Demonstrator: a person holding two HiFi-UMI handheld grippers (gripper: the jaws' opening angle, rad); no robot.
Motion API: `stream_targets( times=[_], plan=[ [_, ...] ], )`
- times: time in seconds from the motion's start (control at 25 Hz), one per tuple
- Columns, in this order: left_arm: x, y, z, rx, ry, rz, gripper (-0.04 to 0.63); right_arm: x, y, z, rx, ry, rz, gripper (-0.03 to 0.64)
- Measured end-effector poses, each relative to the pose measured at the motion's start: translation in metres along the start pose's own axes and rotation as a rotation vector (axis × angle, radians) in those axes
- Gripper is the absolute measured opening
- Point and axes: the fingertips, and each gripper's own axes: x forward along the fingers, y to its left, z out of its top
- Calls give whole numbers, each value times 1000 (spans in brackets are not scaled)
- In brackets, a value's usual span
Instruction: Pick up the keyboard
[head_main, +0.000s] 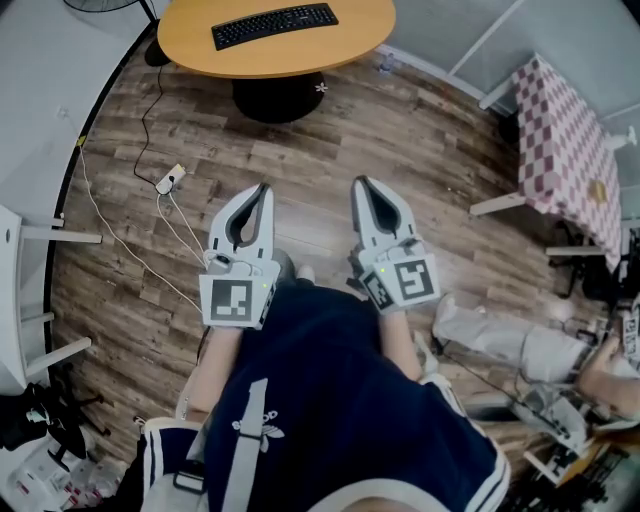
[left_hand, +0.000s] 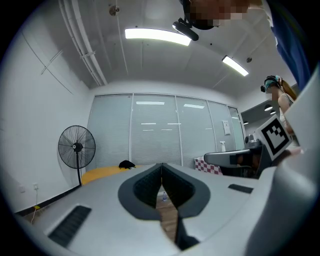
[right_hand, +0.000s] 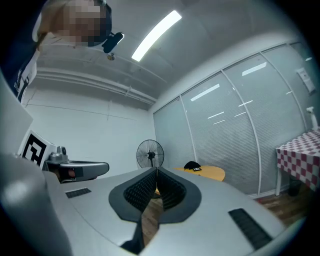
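Note:
A black keyboard (head_main: 275, 25) lies on a round orange table (head_main: 350, 35) at the top of the head view, well ahead of both grippers. My left gripper (head_main: 264, 187) and right gripper (head_main: 358, 182) are held side by side over the wooden floor, both pointing toward the table, both shut with nothing between the jaws. In the left gripper view the left gripper (left_hand: 161, 165) has its tips touching, and the table edge (left_hand: 100, 173) shows far off. In the right gripper view the right gripper (right_hand: 154, 170) is closed too, with the table (right_hand: 210, 172) in the distance.
A standing fan (left_hand: 76, 147) is at the left by the wall. A checkered-cloth table (head_main: 565, 150) stands at the right. White cables and a plug (head_main: 170, 180) trail over the floor on the left. A white chair (head_main: 25, 300) is at the far left. Clutter and another person's arm (head_main: 520, 345) lie lower right.

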Motion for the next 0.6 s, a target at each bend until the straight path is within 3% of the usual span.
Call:
stream_targets(
  times=[0.28,0.6],
  plan=[
    [11,20,0,-23,-3,23,3,16,-6,-1,3,9,-17,6],
    [63,70,-3,-34,-11,20,3,87,-23,-9,9,37,-38,6]
  ],
)
